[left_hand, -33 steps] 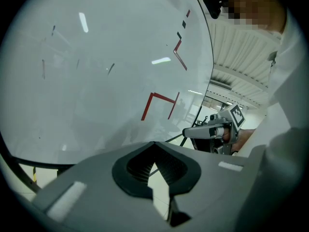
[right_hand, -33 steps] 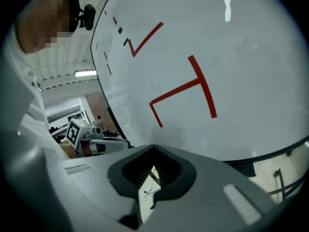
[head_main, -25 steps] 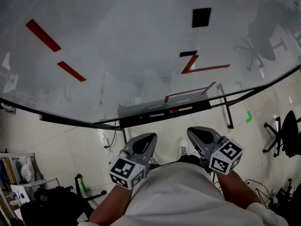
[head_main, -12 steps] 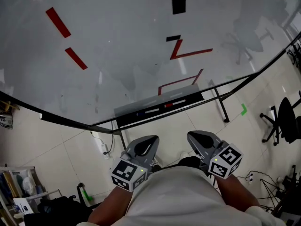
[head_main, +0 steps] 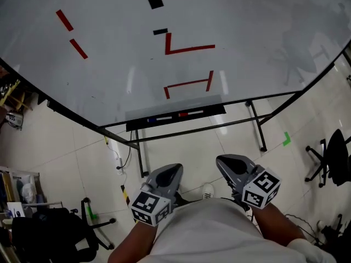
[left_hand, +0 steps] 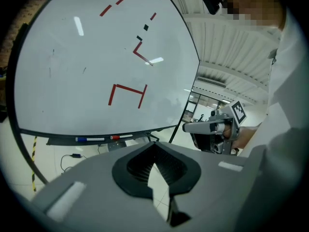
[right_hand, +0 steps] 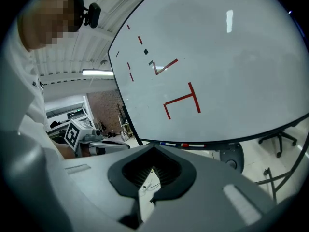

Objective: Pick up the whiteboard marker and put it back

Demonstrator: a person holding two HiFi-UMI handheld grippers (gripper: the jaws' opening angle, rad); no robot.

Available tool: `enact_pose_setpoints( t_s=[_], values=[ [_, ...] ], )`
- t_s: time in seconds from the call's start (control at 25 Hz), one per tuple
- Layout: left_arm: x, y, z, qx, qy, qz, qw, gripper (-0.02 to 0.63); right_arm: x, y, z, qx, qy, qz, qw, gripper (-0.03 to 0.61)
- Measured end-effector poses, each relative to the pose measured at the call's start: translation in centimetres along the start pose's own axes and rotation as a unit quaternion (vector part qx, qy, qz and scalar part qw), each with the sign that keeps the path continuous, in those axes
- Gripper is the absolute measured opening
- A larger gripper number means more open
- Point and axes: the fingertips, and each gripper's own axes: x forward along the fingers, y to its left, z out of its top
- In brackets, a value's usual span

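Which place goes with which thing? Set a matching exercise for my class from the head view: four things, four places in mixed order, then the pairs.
Things:
1. blue-capped marker
2. red-capped marker
3. black square
4. green tape mark

Places:
A. on the floor
B. on the tray, right of the other marker
C. high on the whiteboard
D. on the tray, left of the other marker

Pairs: 1-D, 2-B, 3-C, 4-A
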Motion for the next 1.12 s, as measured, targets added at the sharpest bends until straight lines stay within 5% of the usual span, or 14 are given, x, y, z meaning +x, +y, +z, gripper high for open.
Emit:
enact_pose_setpoints(
  t_s=[0.4,0.76,1.12],
  values=[
    [-2.1,-4.8,-3.4,-0.027,-0.009,0.063,0.9976,0.015,-4.5,1.1,-3.0,0.006,0.015,0.059,0.998,0.002],
    [-4.0,-4.6,-2.3,0.021,0.009,0.029,0.9993,0.015,-3.7,4.0,-2.2,0.005,-0.005,0.039,0.999,0.002],
    [-6.5,-2.1,-2.5,0.023,0.014,0.007,0.9996,0.015,-0.8,6.6,-3.3,0.002,0.009,0.021,1.0,0.0]
  ],
)
